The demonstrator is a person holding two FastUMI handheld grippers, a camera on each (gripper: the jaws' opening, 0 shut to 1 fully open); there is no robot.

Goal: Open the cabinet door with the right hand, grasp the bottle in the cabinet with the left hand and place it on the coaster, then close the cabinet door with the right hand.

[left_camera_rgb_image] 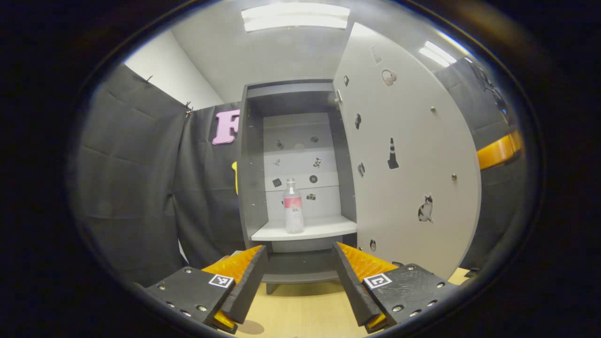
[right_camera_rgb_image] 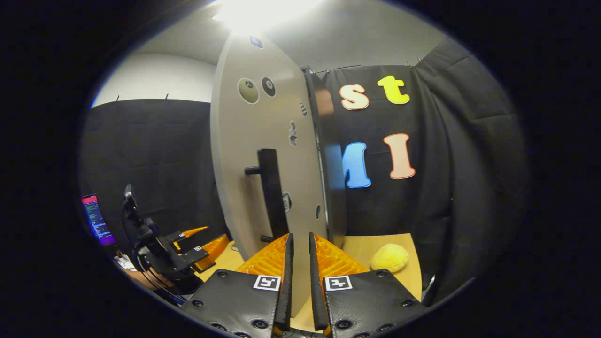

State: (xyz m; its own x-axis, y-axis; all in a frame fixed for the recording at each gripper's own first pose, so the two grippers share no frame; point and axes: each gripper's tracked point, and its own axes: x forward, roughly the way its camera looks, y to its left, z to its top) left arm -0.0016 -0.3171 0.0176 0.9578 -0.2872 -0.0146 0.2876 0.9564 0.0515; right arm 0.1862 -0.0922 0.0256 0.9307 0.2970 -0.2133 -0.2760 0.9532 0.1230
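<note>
Left gripper view has the cabinet (left_camera_rgb_image: pixel 291 178) dead ahead with its door (left_camera_rgb_image: pixel 413 155) swung wide open to your right. The bottle (left_camera_rgb_image: pixel 293 206) stands upright on the white shelf (left_camera_rgb_image: pixel 324 227), and your left gripper (left_camera_rgb_image: pixel 300 277) sits in front of it, fingers spread wide with nothing in them. Over in the right gripper view, your right gripper (right_camera_rgb_image: pixel 300 277) has its fingers nearly together around the door's lower edge, just below the black handle (right_camera_rgb_image: pixel 272 192); can't tell if they actually squeeze it. A yellow plush (right_camera_rgb_image: pixel 389 257) lies on the table (right_camera_rgb_image: pixel 366 244).
</note>
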